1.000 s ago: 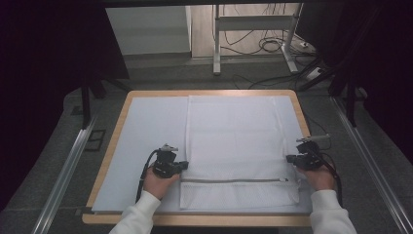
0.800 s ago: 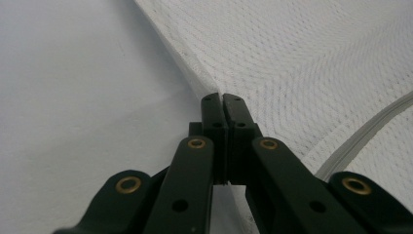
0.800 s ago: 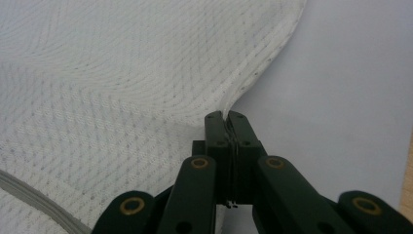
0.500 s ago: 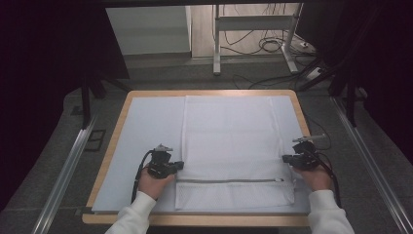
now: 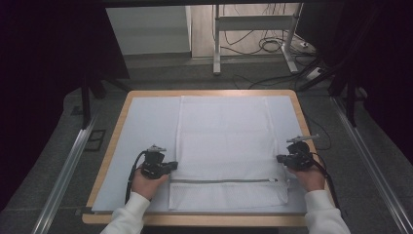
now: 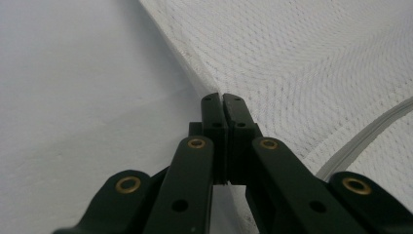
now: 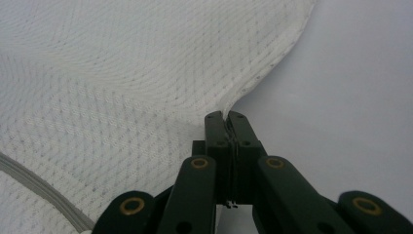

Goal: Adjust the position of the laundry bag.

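Observation:
A white mesh bag (image 5: pixel 224 141) with a grey zipper (image 5: pixel 221 181) near its front end lies flat on the pale mat (image 5: pixel 146 126). My left gripper (image 5: pixel 171 165) sits at the bag's left edge, just above the zipper line, shut on the seam. In the left gripper view the jaws (image 6: pixel 223 97) meet on the bag's (image 6: pixel 302 58) hem, with the zipper (image 6: pixel 360 141) to the right. My right gripper (image 5: pixel 280 158) is shut on the right edge. In the right gripper view its tips (image 7: pixel 226 116) pinch the hem of the mesh (image 7: pixel 122 73), which is drawn up slightly.
The mat lies on a wood-rimmed table (image 5: pixel 114 141). Metal rails (image 5: pixel 68 170) run along both sides on the floor. Beyond the far edge stand a metal frame (image 5: pixel 253 22) and loose cables (image 5: pixel 272 46).
Both grippers have shifted slightly to the left, the right one most, and the bag has moved a little left with them. Both stay shut on the bag's edges.

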Tool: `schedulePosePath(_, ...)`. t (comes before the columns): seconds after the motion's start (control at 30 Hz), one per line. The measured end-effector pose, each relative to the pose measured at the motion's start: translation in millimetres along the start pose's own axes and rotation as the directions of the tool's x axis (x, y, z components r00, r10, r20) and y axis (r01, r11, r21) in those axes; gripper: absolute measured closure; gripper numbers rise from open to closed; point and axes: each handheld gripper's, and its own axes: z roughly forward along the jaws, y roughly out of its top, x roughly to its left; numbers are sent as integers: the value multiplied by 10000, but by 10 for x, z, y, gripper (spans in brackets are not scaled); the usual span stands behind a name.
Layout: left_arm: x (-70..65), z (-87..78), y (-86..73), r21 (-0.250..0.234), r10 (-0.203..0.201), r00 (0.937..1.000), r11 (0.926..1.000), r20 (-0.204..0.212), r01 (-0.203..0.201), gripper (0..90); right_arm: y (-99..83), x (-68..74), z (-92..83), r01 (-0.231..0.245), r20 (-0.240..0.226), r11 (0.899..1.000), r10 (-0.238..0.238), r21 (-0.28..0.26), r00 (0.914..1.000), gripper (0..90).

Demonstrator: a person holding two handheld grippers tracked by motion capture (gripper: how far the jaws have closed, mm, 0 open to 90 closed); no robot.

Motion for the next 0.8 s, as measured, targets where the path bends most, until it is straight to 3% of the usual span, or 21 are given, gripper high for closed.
schedulePosePath(0.8,221,-152,-86,-37,-246,9996,9997,-146,245,895,74,226,113,472,-297,9989,-472,-11,9984,879)
